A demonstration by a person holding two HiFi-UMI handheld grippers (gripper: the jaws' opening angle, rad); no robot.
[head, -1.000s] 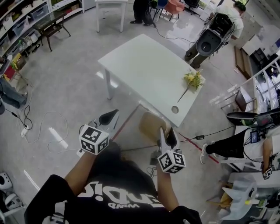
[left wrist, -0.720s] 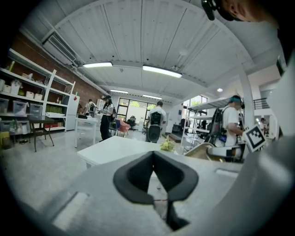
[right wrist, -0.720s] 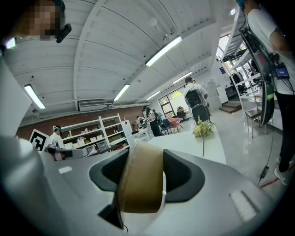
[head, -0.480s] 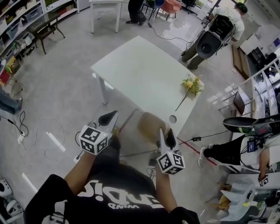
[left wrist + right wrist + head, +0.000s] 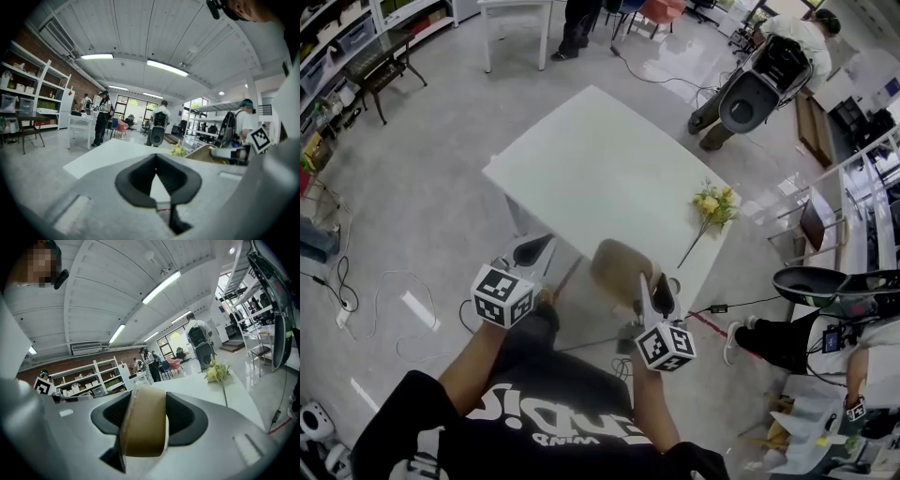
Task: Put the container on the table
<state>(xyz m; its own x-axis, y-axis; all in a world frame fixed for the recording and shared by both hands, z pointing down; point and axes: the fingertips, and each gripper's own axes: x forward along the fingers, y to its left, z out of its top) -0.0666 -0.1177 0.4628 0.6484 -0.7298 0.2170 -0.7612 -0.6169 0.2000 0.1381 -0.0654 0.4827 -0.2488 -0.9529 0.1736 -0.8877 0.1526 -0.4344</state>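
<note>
Right tongs [image 5: 661,298] grasp the tan container [image 5: 617,268] by the tabletop's [image 5: 581,169] near edge; left tongs [image 5: 532,251], beside it, are clenched and empty.

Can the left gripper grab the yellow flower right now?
Probably not yet: the left gripper is shut and short of the table, and the flower lies far over on its right side. Nothing blocks the way.

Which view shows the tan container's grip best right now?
The right gripper view: the tan round container fills the centre, clamped in the right tongs. The head view shows it small from above; the left gripper view catches only its edge.
</note>
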